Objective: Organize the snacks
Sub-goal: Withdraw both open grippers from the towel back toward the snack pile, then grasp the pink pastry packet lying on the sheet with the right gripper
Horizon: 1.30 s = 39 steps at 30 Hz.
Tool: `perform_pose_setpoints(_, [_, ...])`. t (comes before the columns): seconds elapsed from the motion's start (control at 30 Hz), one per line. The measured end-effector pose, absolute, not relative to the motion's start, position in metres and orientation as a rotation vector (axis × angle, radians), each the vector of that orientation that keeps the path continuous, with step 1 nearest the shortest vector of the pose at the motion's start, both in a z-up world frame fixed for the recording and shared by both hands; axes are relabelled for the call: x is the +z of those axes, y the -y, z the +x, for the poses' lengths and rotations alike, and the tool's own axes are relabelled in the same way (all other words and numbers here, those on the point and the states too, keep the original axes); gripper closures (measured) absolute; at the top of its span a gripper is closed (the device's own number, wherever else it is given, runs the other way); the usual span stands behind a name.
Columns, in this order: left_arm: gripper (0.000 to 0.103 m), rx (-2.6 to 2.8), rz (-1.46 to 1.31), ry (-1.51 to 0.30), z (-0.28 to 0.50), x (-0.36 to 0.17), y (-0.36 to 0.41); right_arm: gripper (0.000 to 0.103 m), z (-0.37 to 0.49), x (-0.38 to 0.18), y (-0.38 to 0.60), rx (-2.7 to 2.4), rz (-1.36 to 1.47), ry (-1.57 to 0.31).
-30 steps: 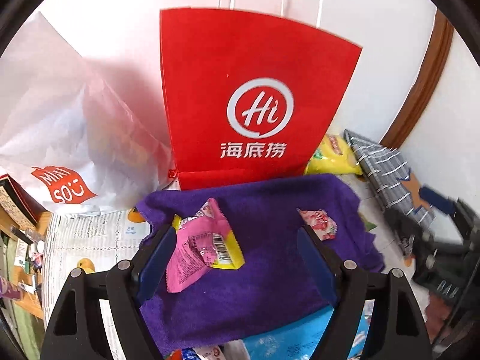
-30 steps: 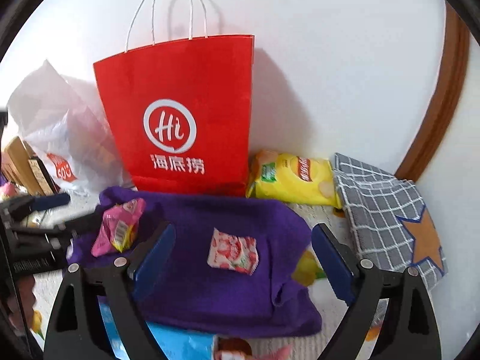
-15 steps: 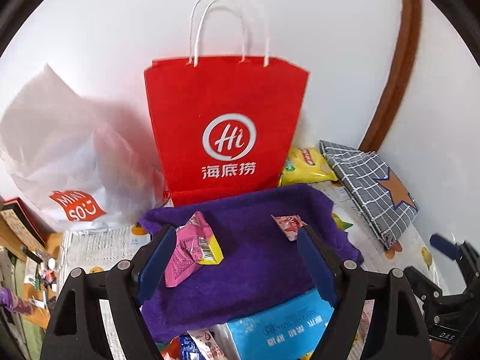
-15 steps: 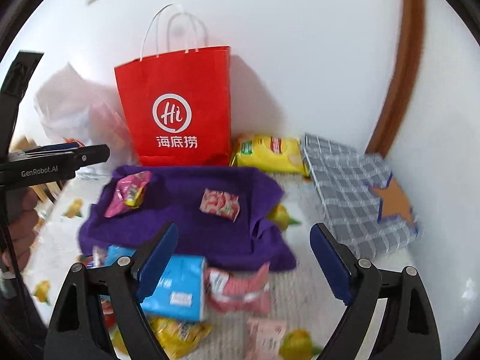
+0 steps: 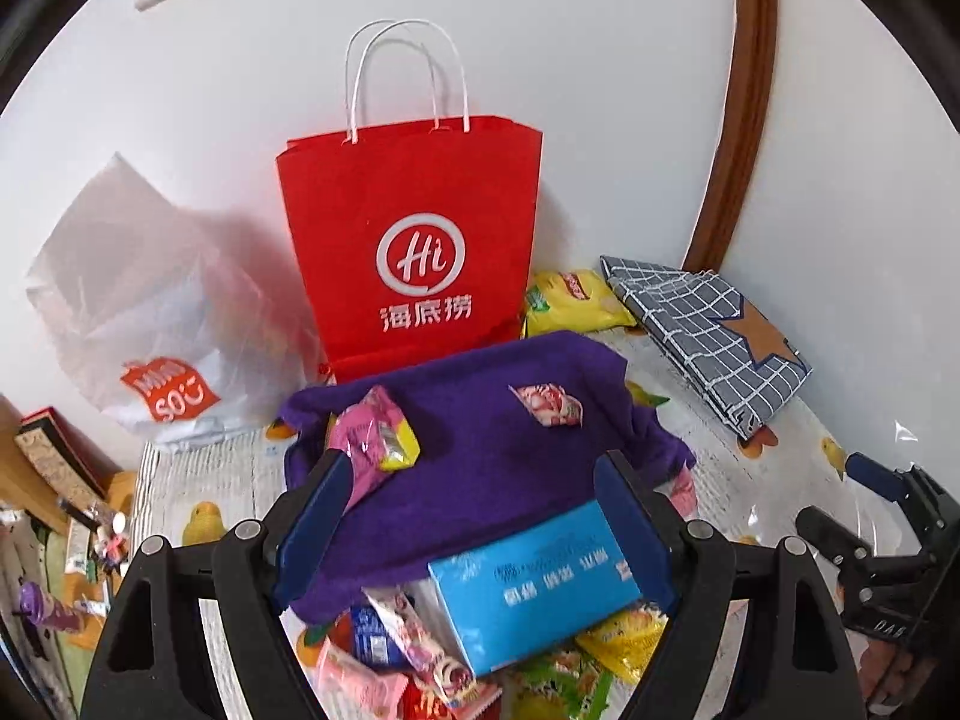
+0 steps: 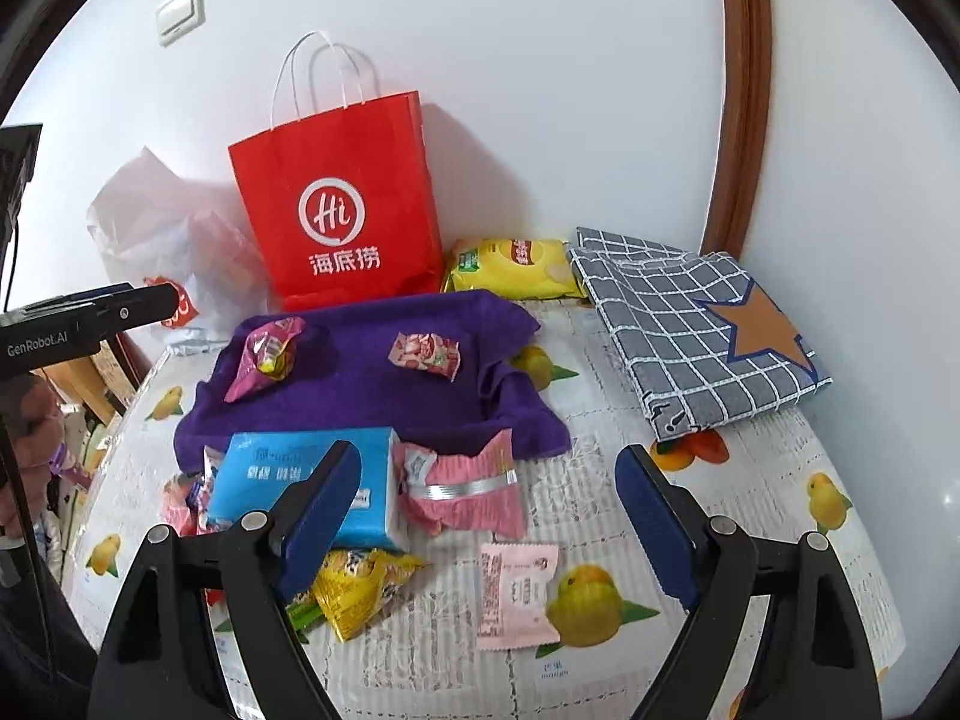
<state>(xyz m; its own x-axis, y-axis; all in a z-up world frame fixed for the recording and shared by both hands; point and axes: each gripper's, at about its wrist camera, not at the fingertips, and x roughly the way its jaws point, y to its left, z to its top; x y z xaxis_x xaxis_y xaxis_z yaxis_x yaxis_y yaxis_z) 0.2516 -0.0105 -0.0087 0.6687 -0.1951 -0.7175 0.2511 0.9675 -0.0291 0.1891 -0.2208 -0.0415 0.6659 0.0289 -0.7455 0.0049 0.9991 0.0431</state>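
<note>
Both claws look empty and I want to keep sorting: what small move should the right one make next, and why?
Probably lower the open right claw onto the pale pink snack packet lying flat just below it. It lies alone on the tablecloth, while only two snacks sit on the purple towel.

Far ahead of our grippers a red bag [image 6: 339, 210] stands against the white wall [image 6: 540, 60]. A clear plastic bag [image 5: 150, 312] slumps left of it. Ahead and to the right we see a folded check cloth [image 6: 696, 324] with a star. High up on the left is a switch [image 6: 179, 13].
</note>
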Motion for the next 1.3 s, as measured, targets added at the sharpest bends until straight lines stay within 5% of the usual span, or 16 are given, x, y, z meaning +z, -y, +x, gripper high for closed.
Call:
perform_pose_setpoints(0.73, [0.022, -0.186, -0.047, -0.857, 0.206, -0.041, -0.047, 0.016, 0.170, -0.055, 0.208, 0.032, 0.016, -0.809])
perform_pose_setpoints(1.3, [0.023, -0.095, -0.091, -0.948, 0.197, -0.090, -0.074, 0.032, 0.180, -0.158, 0.236, 0.043, 0.024, -1.018])
